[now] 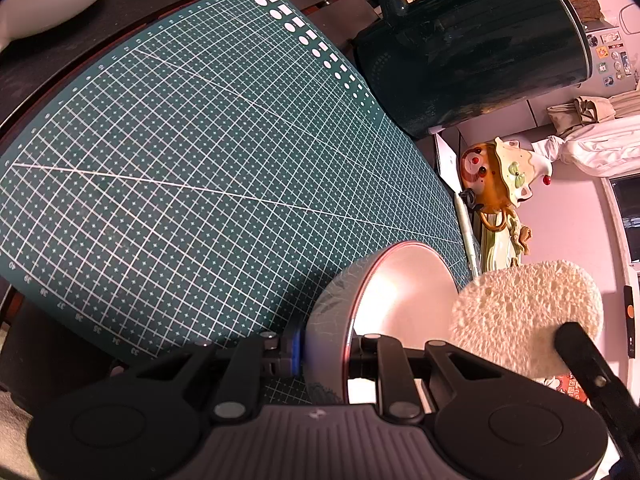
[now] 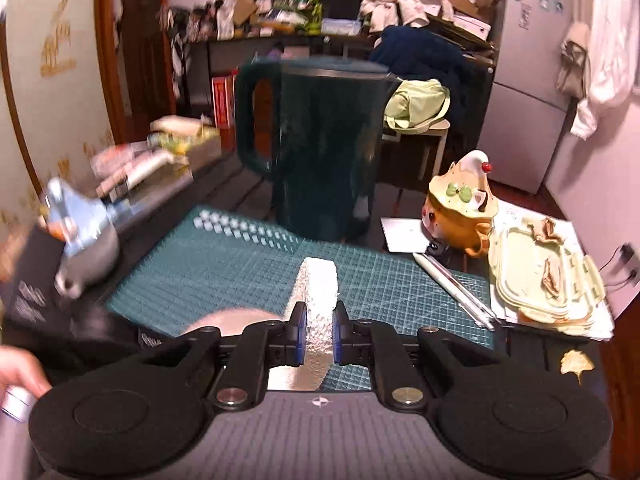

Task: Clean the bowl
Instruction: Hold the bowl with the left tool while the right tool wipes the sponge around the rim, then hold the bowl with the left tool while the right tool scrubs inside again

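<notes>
The left tongs (image 1: 324, 354) are closed on the wall of the bowl (image 1: 400, 292), one pad outside and one inside the rim, holding it tipped on edge above the green cutting mat (image 1: 200, 160) on the worktop, its open face turned to the right. The right tongs (image 2: 319, 338) are clamped on the sponge (image 2: 316, 292), gripping it across its thin dimension so the broad faces stand upright and its length runs forward, away from the hand.

In the left wrist view the sponge (image 1: 528, 316) sits just to the right of the bowl's mouth, at about the same height, broad face showing. In my judgement the coming move is a short travel of the right tongs leftward into the opening; the left hand need only hold the bowl firm.

Whether the sponge touches the rim cannot be confirmed; it appears just clear of it.

The bowl is shallow and round, with a pale, smooth, glossy interior under a bright reflection, a thin dark-red rim line and a grey patterned exterior. No residue is visible inside. The sponge is off-white, coarse-pored and looks dry.
</notes>
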`<state>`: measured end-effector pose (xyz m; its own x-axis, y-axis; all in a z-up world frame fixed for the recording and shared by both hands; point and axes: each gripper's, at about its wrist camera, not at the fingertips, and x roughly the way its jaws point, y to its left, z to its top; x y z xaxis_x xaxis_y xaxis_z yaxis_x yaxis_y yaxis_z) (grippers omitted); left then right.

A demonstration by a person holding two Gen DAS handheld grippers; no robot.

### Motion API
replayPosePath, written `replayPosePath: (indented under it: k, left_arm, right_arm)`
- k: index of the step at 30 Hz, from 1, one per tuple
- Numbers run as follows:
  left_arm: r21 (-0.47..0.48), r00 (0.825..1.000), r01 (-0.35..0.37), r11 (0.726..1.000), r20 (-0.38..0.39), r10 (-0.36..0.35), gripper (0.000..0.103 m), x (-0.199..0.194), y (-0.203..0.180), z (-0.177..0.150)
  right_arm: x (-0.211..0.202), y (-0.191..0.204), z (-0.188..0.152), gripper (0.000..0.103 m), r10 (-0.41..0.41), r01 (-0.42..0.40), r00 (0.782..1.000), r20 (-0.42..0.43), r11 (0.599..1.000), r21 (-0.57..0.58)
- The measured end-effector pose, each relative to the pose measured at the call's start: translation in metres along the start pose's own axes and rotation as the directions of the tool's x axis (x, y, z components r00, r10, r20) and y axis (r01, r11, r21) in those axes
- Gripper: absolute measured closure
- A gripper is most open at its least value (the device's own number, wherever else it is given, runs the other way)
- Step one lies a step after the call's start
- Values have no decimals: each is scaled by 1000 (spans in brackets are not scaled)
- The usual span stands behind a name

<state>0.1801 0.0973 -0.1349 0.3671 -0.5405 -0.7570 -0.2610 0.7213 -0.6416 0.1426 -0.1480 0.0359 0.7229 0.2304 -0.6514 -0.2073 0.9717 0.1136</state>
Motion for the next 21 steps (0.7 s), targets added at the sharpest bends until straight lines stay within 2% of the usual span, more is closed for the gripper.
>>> replayPosePath:
  k: [4,9,13,17,19,21]
  left_arm:
    - [0,1000,0,1000,0,0,85,0,1,0]
    - [1,1000,-1,1000,0,1,85,1,4,2]
    - [3,1000,-2,1000,1,2,85,2,0,1]
    - [3,1000,-2,1000,2,2,85,4,1,1]
    - [4,1000,-2,1000,2,2,85,5,1,1]
    - [5,1000,-3,1000,2,3,85,6,3,2]
  right_arm:
    - [10,-12,-2,91,137,-132,990,-32,983,125]
    - [42,-2,-20,91,134,-116,979,-155,986,120]
    - [51,14,-27,91,67,-63,981,-183,998,27]
    - [50,21,-31,92,-36,24,982,-186,998,-66]
    - [44,21,-31,92,-95,80,984,-149,992,-103]
    - [36,20,-27,91,-105,93,988,-115,990,-109]
